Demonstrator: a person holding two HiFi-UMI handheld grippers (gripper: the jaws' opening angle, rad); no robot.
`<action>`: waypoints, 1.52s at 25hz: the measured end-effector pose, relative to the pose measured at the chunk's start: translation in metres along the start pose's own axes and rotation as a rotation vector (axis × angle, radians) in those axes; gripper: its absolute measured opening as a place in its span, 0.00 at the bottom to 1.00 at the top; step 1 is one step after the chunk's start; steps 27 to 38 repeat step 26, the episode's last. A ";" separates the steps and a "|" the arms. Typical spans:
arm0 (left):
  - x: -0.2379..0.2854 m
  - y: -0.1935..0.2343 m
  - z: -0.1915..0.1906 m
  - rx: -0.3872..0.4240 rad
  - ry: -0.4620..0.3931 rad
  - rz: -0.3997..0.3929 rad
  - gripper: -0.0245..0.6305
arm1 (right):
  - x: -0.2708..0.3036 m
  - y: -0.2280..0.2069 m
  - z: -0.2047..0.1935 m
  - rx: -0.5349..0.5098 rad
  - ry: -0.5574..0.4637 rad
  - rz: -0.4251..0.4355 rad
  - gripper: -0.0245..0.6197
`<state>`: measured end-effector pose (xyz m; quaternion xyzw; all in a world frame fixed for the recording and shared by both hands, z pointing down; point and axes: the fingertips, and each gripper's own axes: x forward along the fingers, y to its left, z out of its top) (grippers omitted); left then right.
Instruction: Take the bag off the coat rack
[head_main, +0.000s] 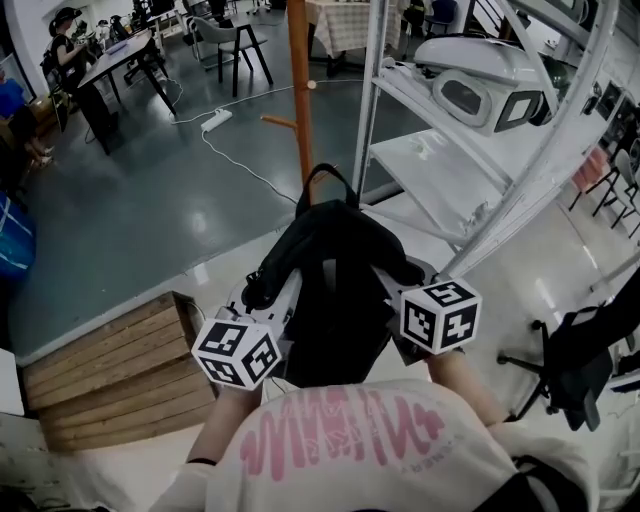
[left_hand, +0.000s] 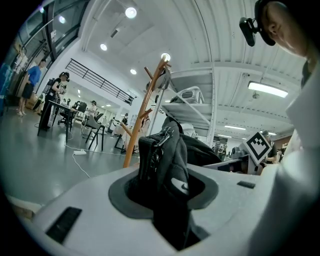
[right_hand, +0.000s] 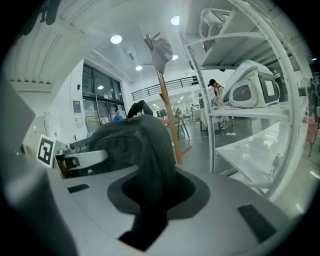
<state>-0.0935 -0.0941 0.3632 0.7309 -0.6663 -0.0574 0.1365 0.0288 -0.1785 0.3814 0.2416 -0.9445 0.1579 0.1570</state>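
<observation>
head view: the black backpack (head_main: 335, 270) hangs between the left gripper (head_main: 268, 292) and right gripper (head_main: 398, 278), in front of the wooden coat rack (head_main: 300, 90), its top loop on no peg. left gripper view: fingers clamped on a zippered fold, rack apart behind. right gripper view: fingers pinch the other side; lift-off looks done, only carrying it away remains.

This is looking like a big open-plan lab office. People (head_main: 62, 35) are sitting at a long desk (head_main: 125, 55) on a polished grey floor (head_main: 150, 220). A power strip (head_main: 216, 120) is lying there. White shelves (head_main: 440, 165) are carrying a white machine casing (head_main: 480, 75). A wooden coat rack (head_main: 300, 90) is standing nearby, and round ceiling lamps (left_hand: 131, 12) are shining above an upper railing (left_hand: 97, 80).
</observation>
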 end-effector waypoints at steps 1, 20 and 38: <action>0.001 -0.002 0.000 -0.001 0.000 0.002 0.24 | -0.001 -0.001 0.000 -0.004 0.000 0.002 0.18; 0.016 -0.010 0.001 0.009 0.013 0.040 0.24 | 0.002 -0.020 0.004 -0.005 0.014 0.036 0.18; 0.018 -0.007 0.004 0.015 0.013 0.045 0.24 | 0.006 -0.021 0.007 -0.001 0.015 0.038 0.18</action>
